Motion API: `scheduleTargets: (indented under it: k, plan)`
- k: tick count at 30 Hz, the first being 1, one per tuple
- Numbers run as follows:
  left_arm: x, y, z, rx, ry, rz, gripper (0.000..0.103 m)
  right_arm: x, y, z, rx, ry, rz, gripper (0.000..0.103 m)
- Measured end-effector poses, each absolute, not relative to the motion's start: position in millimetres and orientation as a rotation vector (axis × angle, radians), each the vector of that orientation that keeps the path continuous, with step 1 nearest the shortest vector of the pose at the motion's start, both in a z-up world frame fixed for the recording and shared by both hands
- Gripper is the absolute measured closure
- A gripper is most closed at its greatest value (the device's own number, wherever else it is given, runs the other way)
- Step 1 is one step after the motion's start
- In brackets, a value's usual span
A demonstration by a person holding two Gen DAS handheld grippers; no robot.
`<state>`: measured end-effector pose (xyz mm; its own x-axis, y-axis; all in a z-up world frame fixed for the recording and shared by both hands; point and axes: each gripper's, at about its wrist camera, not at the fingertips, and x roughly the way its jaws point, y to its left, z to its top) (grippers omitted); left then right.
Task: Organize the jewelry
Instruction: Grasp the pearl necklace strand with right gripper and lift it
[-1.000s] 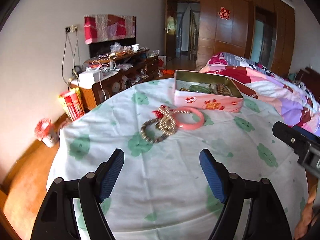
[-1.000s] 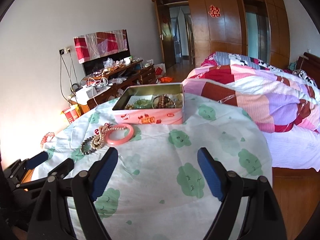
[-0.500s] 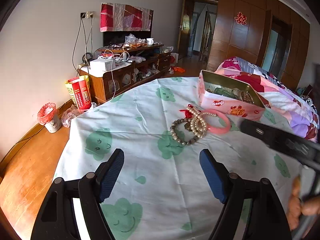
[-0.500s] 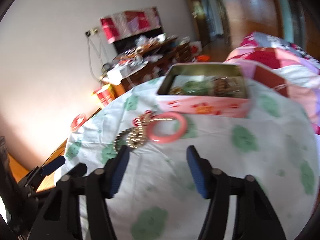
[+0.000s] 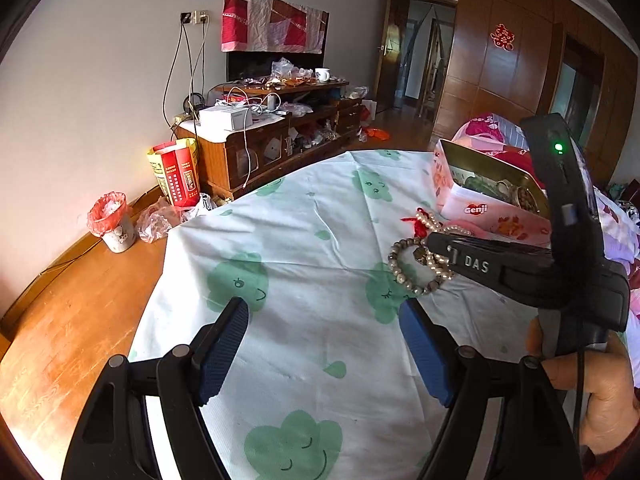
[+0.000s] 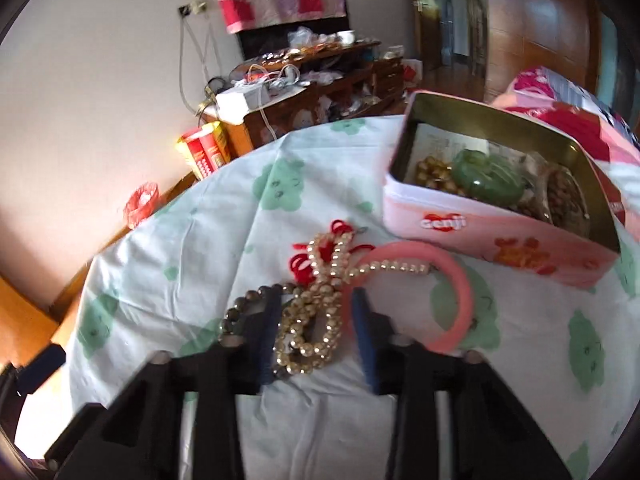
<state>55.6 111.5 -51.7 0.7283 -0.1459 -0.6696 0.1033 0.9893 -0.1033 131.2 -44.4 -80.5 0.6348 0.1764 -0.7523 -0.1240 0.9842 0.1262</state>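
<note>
- Left wrist view: the left tool sits at the bottom of the frame with its blue pads wide apart and nothing between them, above the cloud-print cloth of the worktop.
- At centre right lies the jewelry heap: a grey bead bracelet on the cloth, a pearl strand with a red knot just behind it. The pink tin stands open behind the heap at the upper right, with more jewelry inside.
- The right tool reaches in from the right edge; its black arm lies over the heap and hides part of it. From this side I cannot tell how its pads stand.
- At left, on the wooden floor, a small bin with a red liner stands near the wall.
- Right wrist view (somewhat blurred): the right tool is at lower centre, its pads narrowed but not closed, one on either side of the bunched pearl strand. Whether the pads touch the beads is unclear.
- The grey bead bracelet lies just left of the left pad; the pink bangle lies just right of the right pad, a length of pearls running across it.
- The pink tin stands at the upper right, just behind the bangle, holding a green piece and brown beads.
</note>
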Motion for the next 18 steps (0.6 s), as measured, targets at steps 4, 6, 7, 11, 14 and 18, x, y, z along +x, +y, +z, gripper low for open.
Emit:
scheduleTargets:
  k: [4,6,7,11,14,18]
  plan:
    - [56.1,108.2,-52.9,-0.077,0.751,-0.156,0.025,126.7,-56.4,-82.9,0.093,0.883,0.199,0.094]
    - [55.7,105.2,-53.1,-0.071,0.752,-0.164,0.025,121.3,-67.2,-78.3,0.15,0.879,0.208,0.094]
    - [55.9,102.6,-53.3,-0.065,0.753,-0.168,0.025,113.2,-76.4,-74.6,0.173,0.862,0.209,0.094]
    - [57.3,92.7,-54.2,-0.052,0.759,-0.19,0.025,84.3,-94.9,-60.5,0.185,0.825,0.205,0.094]
    - [58.7,84.5,-53.5,-0.042,0.761,-0.213,0.025,62.8,-112.8,-56.0,0.172,0.81,0.172,0.094]
    - [66.2,69.9,-53.9,-0.021,0.772,-0.251,0.025,45.9,-137.1,-60.7,0.173,0.834,0.123,0.094]
